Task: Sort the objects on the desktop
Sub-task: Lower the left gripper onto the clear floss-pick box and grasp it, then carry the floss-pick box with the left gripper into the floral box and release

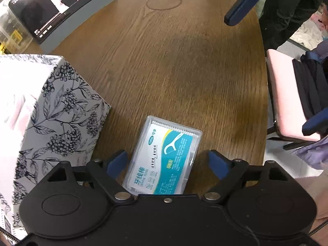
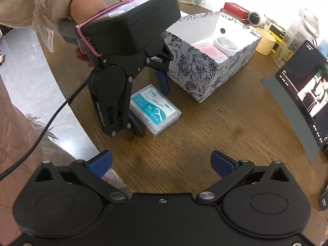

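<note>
A clear plastic box of dental floss picks (image 1: 164, 155) (image 2: 155, 109) with a teal and white label lies flat on the wooden table. My left gripper (image 1: 167, 163) (image 2: 152, 104) is lowered over it, open, one blue finger on each side of the box and a gap at each. Beside it stands a floral-print storage box (image 1: 57, 110) (image 2: 207, 61), open at the top, holding a pink packet (image 2: 207, 50) and a white round jar (image 2: 226, 45). My right gripper (image 2: 162, 164) hovers open above bare table, nothing between its fingers; its blue fingers (image 1: 244, 4) show in the left wrist view.
A tablet (image 1: 51, 4) (image 2: 305, 94) playing video leans on a grey stand. Behind the floral box are a red packet (image 2: 235, 9), a small white camera (image 2: 255, 18), a cream cup (image 2: 265, 42) and clear containers (image 2: 291, 41). A pink chair (image 1: 287, 94) sits past the table's curved edge.
</note>
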The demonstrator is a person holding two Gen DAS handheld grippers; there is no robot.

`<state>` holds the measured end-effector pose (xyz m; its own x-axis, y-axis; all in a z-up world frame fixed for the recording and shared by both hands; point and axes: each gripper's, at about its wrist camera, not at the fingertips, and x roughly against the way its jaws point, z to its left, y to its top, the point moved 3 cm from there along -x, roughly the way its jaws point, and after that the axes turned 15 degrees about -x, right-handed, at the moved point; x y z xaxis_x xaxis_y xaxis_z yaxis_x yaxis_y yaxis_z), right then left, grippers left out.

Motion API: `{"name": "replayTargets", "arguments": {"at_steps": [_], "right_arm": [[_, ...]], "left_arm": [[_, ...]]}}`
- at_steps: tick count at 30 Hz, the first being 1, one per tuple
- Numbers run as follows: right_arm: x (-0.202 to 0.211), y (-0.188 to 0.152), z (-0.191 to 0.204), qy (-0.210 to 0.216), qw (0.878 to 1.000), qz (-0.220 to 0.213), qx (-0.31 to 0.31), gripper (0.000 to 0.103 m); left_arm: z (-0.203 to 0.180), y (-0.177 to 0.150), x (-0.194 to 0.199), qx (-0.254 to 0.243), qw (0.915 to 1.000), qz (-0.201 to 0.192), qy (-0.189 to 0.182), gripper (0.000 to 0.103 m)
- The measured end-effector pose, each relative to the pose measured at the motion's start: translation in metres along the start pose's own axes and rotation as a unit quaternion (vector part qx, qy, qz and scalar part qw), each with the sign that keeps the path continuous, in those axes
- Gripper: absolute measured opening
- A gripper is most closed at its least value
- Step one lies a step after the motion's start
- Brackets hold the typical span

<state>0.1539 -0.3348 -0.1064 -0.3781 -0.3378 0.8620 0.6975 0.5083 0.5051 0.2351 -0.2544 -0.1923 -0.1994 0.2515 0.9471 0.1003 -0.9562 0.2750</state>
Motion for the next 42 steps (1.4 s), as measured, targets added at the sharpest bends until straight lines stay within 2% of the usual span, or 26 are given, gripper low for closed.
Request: {"name": "replayTargets", "arguments": {"at_steps": [4,7,10,11,12,20,28,36,42], "right_arm": [[0.0,-0.001,0.002,0.001,1.0,0.0,-0.002,0.103],[0.0,-0.001,0.004,0.001,1.0,0.0,-0.001,0.103],[0.001,-0.001,0.006,0.003,1.0,-0.003,-0.002,0.103],[0.002,-0.001,0.006,0.004,1.0,-0.005,-0.003,0.103],[0.002,-0.001,0.007,0.004,1.0,-0.006,-0.003,0.103],[0.007,-0.002,0.013,0.001,1.0,-0.013,0.0,0.103],[0.012,-0.003,0.015,-0.004,1.0,-0.02,-0.006,0.103],[0.026,0.006,0.014,-0.005,0.999,-0.039,-0.028,0.103],[0.037,0.024,0.012,-0.012,0.997,-0.057,-0.055,0.103]], "left_arm": [[0.004,-0.001,-0.003,0.02,0.9995,0.0,-0.025,0.081],[0.001,-0.001,-0.001,0.02,0.9994,0.001,-0.029,0.077],[-0.002,0.001,0.002,0.013,0.9994,0.0,-0.032,0.066],[-0.003,0.001,0.003,0.009,0.9994,-0.002,-0.035,0.058],[-0.004,0.001,0.004,0.006,0.9993,-0.002,-0.037,0.056],[-0.009,-0.001,0.009,0.011,0.9997,0.003,-0.021,0.056],[-0.021,-0.001,0.036,0.013,0.9996,-0.024,-0.007,0.056],[-0.013,0.0,0.089,0.046,0.9969,-0.063,0.01,0.056],[0.003,0.006,0.126,0.054,0.9944,-0.084,0.035,0.056]]}}
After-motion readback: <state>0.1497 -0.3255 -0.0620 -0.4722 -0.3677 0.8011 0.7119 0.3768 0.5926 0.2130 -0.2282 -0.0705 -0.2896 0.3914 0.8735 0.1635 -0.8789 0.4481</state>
